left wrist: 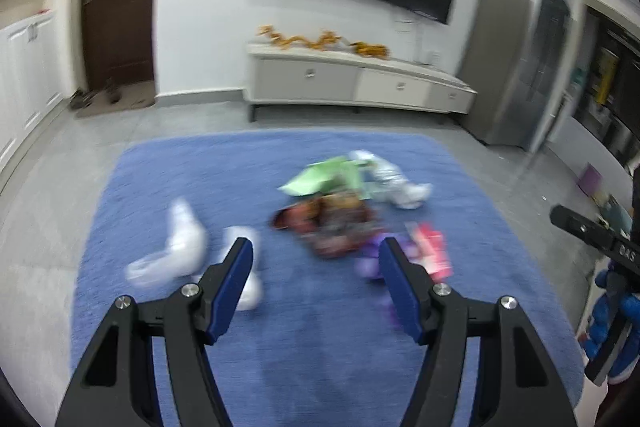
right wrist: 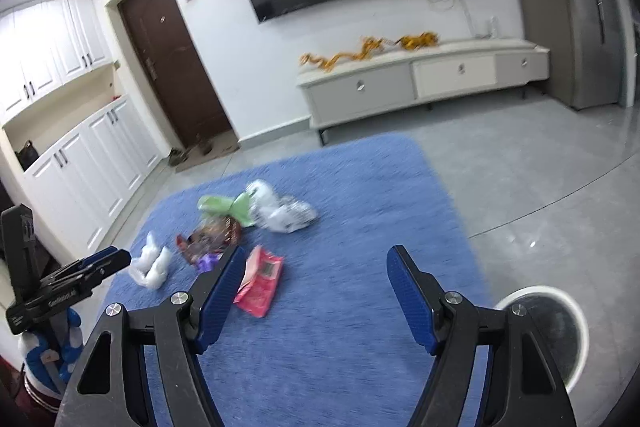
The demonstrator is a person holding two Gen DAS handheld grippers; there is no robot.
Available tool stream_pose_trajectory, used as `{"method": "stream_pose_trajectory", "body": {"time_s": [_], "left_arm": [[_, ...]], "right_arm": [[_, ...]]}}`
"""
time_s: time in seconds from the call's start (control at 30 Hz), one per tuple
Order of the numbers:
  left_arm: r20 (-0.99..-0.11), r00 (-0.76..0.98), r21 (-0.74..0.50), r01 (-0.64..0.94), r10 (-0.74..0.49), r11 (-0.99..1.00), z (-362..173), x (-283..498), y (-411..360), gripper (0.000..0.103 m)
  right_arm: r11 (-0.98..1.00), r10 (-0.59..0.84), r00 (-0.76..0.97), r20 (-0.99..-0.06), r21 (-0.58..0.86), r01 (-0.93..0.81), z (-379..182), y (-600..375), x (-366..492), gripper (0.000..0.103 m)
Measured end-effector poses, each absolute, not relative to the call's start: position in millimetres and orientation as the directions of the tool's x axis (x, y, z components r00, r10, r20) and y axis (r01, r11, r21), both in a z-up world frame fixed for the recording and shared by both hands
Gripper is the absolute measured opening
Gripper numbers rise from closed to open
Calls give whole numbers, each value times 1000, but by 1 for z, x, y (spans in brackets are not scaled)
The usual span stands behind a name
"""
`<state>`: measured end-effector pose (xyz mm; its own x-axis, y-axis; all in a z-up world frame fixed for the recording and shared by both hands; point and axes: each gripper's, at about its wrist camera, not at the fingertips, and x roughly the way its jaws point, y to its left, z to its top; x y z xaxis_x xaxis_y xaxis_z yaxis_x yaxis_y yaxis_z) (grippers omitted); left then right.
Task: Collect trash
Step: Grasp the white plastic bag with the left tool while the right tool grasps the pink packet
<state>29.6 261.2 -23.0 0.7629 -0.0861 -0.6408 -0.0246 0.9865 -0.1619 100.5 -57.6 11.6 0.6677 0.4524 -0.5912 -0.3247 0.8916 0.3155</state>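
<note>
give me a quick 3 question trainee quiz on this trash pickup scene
1. True or false: the left tongs hold a wrapper.
2. What lies nearest the right tongs: A) flat pink-red wrapper B) crumpled green paper C) crumpled white plastic bag
3. What surface is the litter on?

Key
1. False; both pairs of tongs are open and empty.
2. A.
3. The blue rug. A white round bin stands off it, on the grey floor.
</note>
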Motion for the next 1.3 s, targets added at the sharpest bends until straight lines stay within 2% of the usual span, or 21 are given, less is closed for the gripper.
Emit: {"method": "stream_pose_trajectory", "body": {"time_s": [0.13, 0.23, 0.3, 0.53, 0.8, 0.97, 1.03, 1.2, 1.3], "left_arm": [[-687, 723, -173, -71, -69, 982, -47, 39, 281, 63], [-716, 696, -163, -86, -58, 983, -64, 48, 283, 58], [-726, 684, -171, -88, -65, 981, -74, 50, 285, 54], [-740, 668, -180, -80, -81, 980, -91, 63, 286, 50], [-740, 666, -185, -67, -94, 980, -96, 69, 291, 29], [-734, 673, -173, -47, -97, 984, -94, 66, 283, 23], [-731, 675, -167, -39, -97, 985, -94, 64, 279, 21], [-719, 687, -197, -52, -108, 979, -90, 53, 279, 9], [-704, 701, -227, -64, -118, 972, -84, 44, 280, 5]], "right_arm": [[877, 481, 609, -631, 335, -345, -7, -28, 116, 68], [870, 492, 566, -661, 353, -344, -22, -9, 130, 65], [868, 495, 546, -676, 362, -339, -30, -2, 136, 63], [856, 517, 484, -706, 416, -307, -50, 17, 154, 61], [859, 513, 453, -729, 431, -279, -68, 32, 168, 56], [847, 531, 440, -724, 433, -309, -64, 36, 162, 42], [845, 534, 438, -723, 431, -317, -63, 36, 159, 39], [832, 554, 453, -698, 449, -326, -58, 27, 149, 32], [815, 579, 471, -665, 485, -317, -55, 15, 142, 31]]}}
